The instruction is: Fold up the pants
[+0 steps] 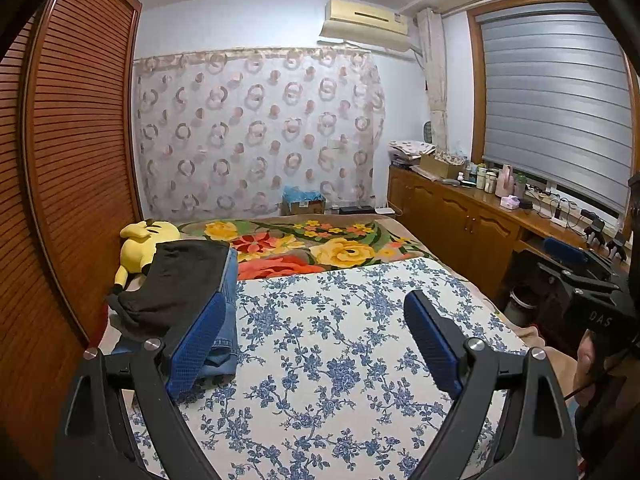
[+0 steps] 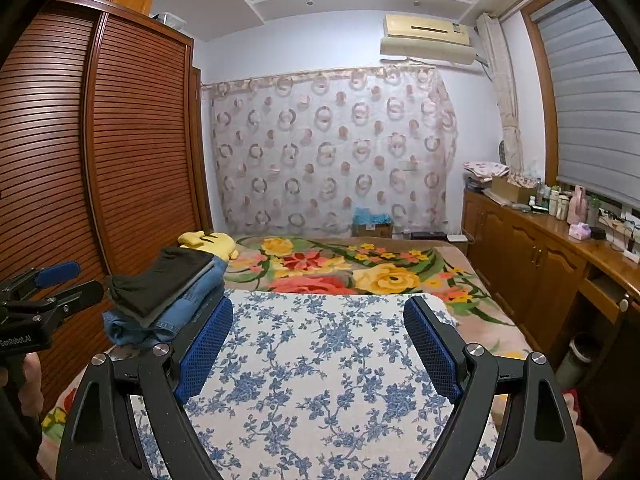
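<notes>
A stack of folded clothes lies at the left edge of the blue-flowered white cloth (image 1: 340, 340) on the bed. Dark folded pants (image 1: 180, 280) lie on top of folded blue jeans (image 1: 224, 344). The stack also shows in the right wrist view, with the dark pants (image 2: 160, 284) over the jeans (image 2: 160, 320). My left gripper (image 1: 316, 312) is open and empty, its left finger just in front of the stack. My right gripper (image 2: 318, 312) is open and empty above the flowered cloth (image 2: 320, 360). The right gripper's body shows at the right edge of the left wrist view.
A yellow plush toy (image 1: 144, 244) lies behind the stack. A bright floral blanket (image 1: 320, 248) covers the far half of the bed. A slatted wooden wardrobe (image 2: 120, 160) stands at left. A wooden cabinet (image 2: 540, 260) with bottles runs along the right wall.
</notes>
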